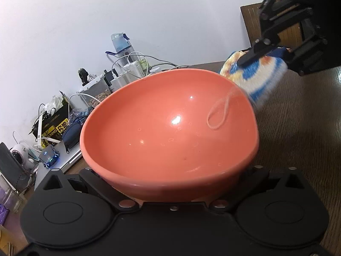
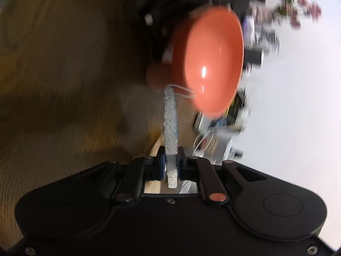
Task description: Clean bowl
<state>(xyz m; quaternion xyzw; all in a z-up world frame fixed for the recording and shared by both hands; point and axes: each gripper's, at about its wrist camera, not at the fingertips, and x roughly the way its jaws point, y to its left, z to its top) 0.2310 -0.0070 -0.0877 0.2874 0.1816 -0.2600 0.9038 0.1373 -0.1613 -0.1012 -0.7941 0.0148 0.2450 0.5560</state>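
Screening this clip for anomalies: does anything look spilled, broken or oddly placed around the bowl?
Nothing spilled or broken. The bowl is tipped steeply on its side in the left claw, opening toward the sponge, which fits cleaning. The only oddity: the sponge's loop dangles loose over the bowl's rim. The right wrist view is blurred.

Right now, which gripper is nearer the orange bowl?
Left. The left gripper holds the orange bowl by its near edge; the right gripper, shut on a sponge, is just beside the rim.
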